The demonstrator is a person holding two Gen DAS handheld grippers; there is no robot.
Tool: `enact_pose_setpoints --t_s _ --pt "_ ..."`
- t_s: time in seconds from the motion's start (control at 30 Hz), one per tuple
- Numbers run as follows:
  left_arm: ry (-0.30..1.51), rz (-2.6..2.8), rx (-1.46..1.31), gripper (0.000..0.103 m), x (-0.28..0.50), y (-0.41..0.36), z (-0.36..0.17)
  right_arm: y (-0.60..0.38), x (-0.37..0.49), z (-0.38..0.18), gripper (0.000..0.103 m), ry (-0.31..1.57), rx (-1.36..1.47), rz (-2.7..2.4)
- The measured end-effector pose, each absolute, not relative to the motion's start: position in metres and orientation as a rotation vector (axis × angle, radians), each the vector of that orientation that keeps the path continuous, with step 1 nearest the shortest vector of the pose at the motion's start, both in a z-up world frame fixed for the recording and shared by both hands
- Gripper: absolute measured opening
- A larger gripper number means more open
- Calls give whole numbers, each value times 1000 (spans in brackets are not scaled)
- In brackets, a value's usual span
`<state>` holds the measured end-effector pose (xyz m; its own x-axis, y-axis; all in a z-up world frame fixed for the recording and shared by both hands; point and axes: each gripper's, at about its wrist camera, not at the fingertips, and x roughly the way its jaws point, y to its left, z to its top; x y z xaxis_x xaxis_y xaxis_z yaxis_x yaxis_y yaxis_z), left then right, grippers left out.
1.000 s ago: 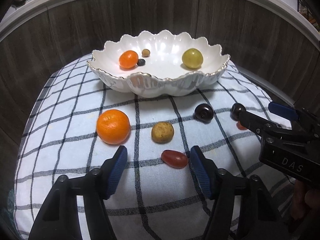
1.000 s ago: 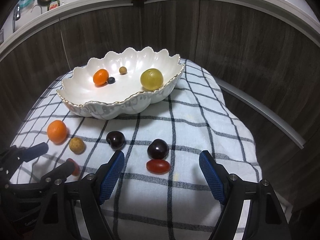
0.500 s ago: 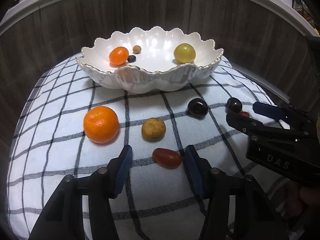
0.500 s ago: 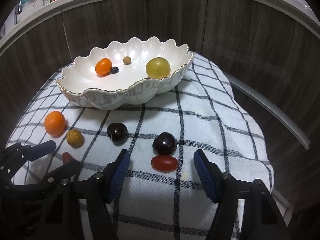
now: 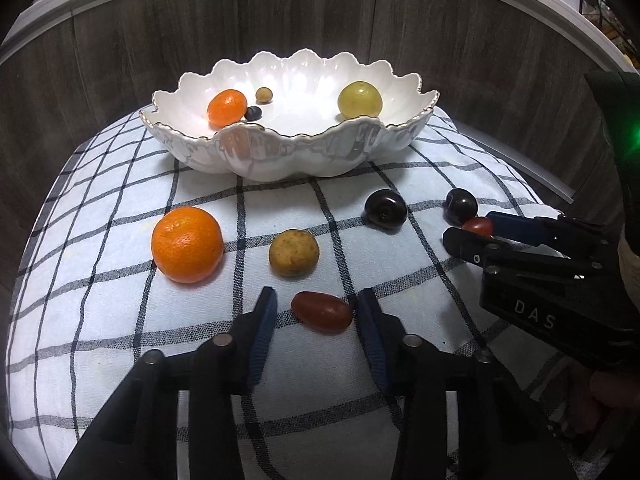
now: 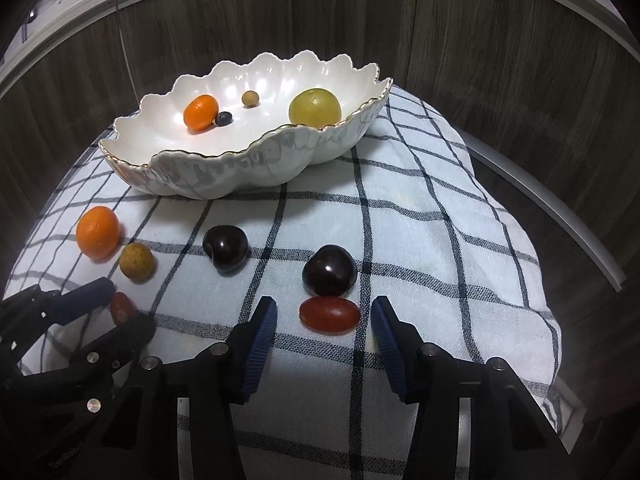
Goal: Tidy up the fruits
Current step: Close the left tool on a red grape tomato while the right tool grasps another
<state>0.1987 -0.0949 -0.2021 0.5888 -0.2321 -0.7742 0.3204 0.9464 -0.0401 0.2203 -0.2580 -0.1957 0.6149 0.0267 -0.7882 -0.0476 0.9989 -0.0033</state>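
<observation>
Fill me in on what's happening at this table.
A person is sorting fruit into a scalloped white bowl, a gripper in each hand. The left gripper and right gripper have each just been closing around a red grape tomato on the checked cloth; neither is pinched yet. A mandarin, two dark cherries and a small tan fruit wait outside.

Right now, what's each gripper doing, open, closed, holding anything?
Left gripper: open, closing around a red grape tomato, not gripping.
Right gripper: open, closing around another red grape tomato, not gripping.
</observation>
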Motion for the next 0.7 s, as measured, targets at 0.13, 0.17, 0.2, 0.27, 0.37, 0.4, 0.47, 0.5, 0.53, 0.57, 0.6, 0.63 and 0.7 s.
enact_pose_setpoints --t_s 0.13,0.17,0.2,0.27,0.37,0.4,0.47,0.5,0.53,0.57,0.6,0.63,0.7 --pt "879 -328 124 30 196 -97 -201 -258 221 -196 39 908 -24 44" --pt "876 -327 133 29 196 -98 -201 -258 221 -196 37 908 -23 48" --pt "876 -326 136 29 195 -99 -200 -258 221 -196 36 908 -23 49" --pt "878 -326 136 29 196 -99 -200 -259 220 -196 33 908 -20 51" --pt "880 -325 134 29 195 -98 -199 -261 220 -195 31 910 -8 49" --pt "880 -324 134 29 195 -98 -198 -261 220 -195 31 911 -6 50" --pt "876 -321 135 29 194 -98 -196 -261 219 -195 30 910 -3 51" --pt "870 -317 136 29 194 -98 -194 -261 219 -194 30 909 -3 52" --pt "867 -315 138 29 193 -98 -193 -260 218 -193 30 905 -4 55" --pt "863 -314 139 29 192 -97 -192 -260 217 -192 30 900 -7 57" --pt "860 -311 141 29 192 -97 -191 -259 216 -190 30 894 -10 58" --pt "857 -307 143 29 191 -97 -189 -258 215 -189 30 888 -13 60" --pt "852 -304 146 29 190 -97 -187 -257 212 -186 30 877 -18 63"
